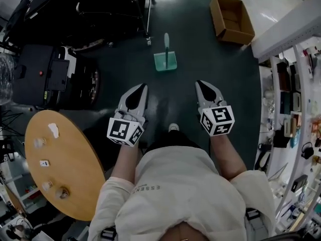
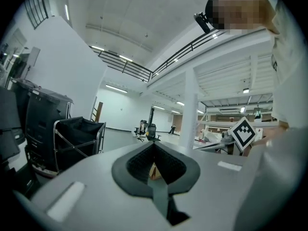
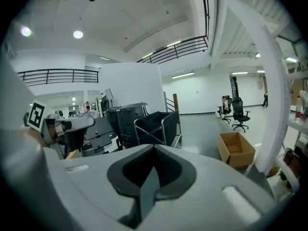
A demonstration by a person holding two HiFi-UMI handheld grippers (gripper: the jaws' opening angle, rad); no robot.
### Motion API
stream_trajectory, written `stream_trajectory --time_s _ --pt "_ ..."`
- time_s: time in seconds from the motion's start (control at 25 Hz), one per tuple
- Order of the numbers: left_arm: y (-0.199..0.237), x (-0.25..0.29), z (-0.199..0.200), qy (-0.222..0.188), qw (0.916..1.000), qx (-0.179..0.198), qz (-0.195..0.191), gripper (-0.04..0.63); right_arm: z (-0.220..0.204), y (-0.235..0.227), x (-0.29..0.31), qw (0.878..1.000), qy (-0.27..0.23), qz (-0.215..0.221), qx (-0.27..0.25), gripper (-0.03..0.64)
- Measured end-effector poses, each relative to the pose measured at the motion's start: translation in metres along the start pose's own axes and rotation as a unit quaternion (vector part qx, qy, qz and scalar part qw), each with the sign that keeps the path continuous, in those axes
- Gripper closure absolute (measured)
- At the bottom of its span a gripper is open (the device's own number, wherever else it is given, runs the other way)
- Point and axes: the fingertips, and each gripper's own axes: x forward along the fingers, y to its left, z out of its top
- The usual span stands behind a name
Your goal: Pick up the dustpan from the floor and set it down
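Observation:
In the head view a teal dustpan (image 1: 165, 60) lies on the dark floor ahead of me, its pale handle pointing away. Both grippers are held up side by side at about waist height, well short of it, and neither touches it. The left gripper (image 1: 144, 86) has its jaws together with nothing between them. The right gripper (image 1: 199, 83) is shut and empty as well. In the left gripper view the left gripper (image 2: 154, 144) points level across the hall. The right gripper (image 3: 155, 147) points slightly down in its own view. The dustpan appears in neither gripper view.
A round wooden table (image 1: 75, 185) with small items stands at my lower left. Black carts and bins (image 1: 55, 74) fill the upper left. An open cardboard box (image 1: 231, 19) sits at the upper right, beside shelving (image 1: 293, 109) along the right.

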Motion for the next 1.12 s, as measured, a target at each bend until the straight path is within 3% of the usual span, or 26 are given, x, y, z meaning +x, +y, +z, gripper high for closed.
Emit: stream_trajectory --time_s 0.56,0.72,0.96,1.12 --pt "-0.069 -0.188 -0.008 -0.015 0.9999 0.006 0.004 0.578 -0.051 0.140 -0.147 0.999 -0.017 -0.012 -0.030 0.626" --pt "-0.072 -0.228 0.005 -0.042 0.9988 0.007 0.027 0.578 -0.054 0.169 -0.174 0.999 -0.025 -0.022 -0.043 0.626" --pt "-0.100 -0.261 0.026 -0.065 0.9969 0.044 0.007 0.578 -0.059 0.184 -0.201 0.997 -0.033 -0.028 -0.057 0.626" --pt "-0.110 -0.279 0.035 -0.087 0.9953 0.043 0.002 0.578 -0.052 0.198 -0.212 0.996 -0.047 -0.018 -0.075 0.626"
